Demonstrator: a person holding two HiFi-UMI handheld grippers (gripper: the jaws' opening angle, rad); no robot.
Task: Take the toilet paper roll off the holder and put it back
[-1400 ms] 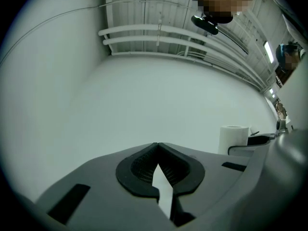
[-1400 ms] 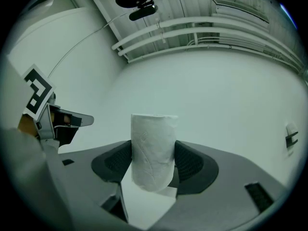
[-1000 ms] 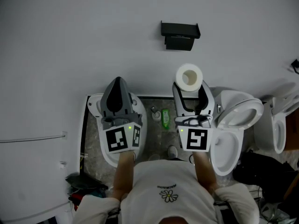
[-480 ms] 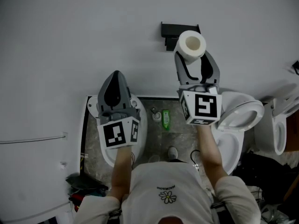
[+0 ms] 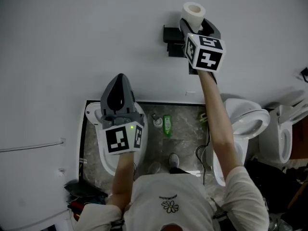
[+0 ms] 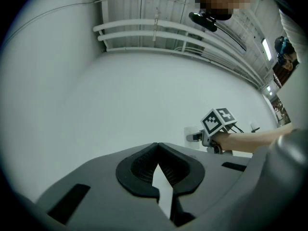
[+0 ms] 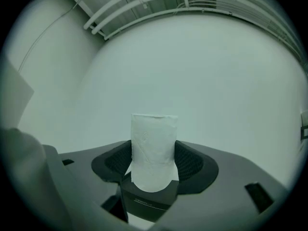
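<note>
Gripping toilet paper roll [image 5: 193, 9] upright in right gripper [image 5: 197, 23], just over black holder [image 5: 171, 34] on far wall [image 5: 96, 32]. Holding left gripper [image 5: 119, 81] closed, empty, near left. Risk: coming down off-centre, catching holder edge, tilting roll or slipping it from grip.

The right claw [image 5: 196, 23] is up against the pale wall [image 5: 72, 37] at the end of an outstretched bare arm. Its jaws are closed on the toilet paper roll [image 5: 193, 9], whose open core faces the camera. The roll sits just above and to the right of the black holder [image 5: 172, 36] fixed to the wall, and the claw overlaps the holder's right end. The left claw [image 5: 119, 83] is lower and well apart from it, with its jaws together in a point and nothing between them, over a white ceramic fixture [image 5: 92, 114]. A green bottle [image 5: 167, 124] stands on the marbled floor [image 5: 187, 124], and a white toilet [image 5: 248, 121] is to the right.
</note>
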